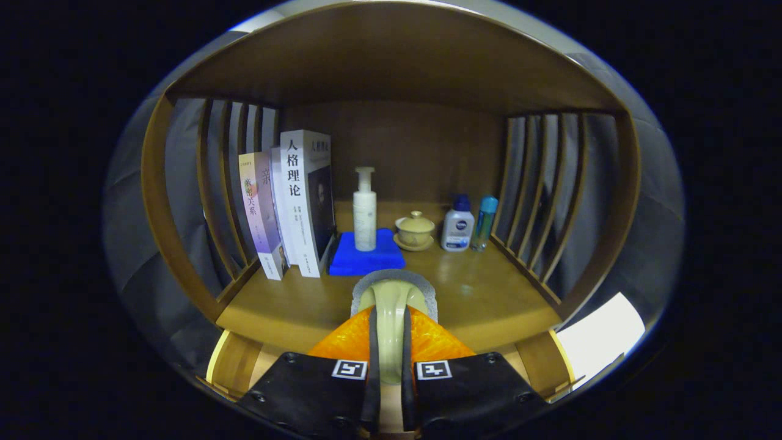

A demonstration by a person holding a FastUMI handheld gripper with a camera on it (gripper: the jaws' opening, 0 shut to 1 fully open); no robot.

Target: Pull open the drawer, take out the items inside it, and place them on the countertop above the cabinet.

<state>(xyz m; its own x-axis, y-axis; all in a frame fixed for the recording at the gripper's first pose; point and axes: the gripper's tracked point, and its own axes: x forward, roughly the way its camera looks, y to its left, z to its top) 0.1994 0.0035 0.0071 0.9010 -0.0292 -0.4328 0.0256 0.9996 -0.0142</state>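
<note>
A: Back row, left to right?

B: Left slatted side wall [214,201]. Two upright books [287,208], leaning slightly, just beside that wall. Folded blue cloth [366,260] touching the foot of the taller book. White pump bottle [365,211] upright on the cloth. Cream lidded cup [415,229] on a saucer, just beside the cloth. White bottle with a dark blue cap [457,226], upright. Slim teal bottle [485,221] right next to it, close to the right slatted side wall [550,201].

A: All on what?

B: On the wooden countertop [489,299], under a wooden top board [391,61], against a brown back panel.

A: Front row, same order?

B: Pale wooden frame [231,362] below the countertop's front edge; drawer or not, cannot tell. Gripper [390,315] in the middle, over the front part of the countertop. White sheet [602,333] off to the right, outside the cabinet.

A: State of the tongs?

B: Pressed close, pinching a cream item [392,299] from both sides.

A: Position of that item?

B: Between the fingers, flaring wider just past the tips, with a grey rim [394,278] arching over its far end. Just short of the blue cloth, apart from it. Touching the countertop or held above it: cannot tell.
</note>
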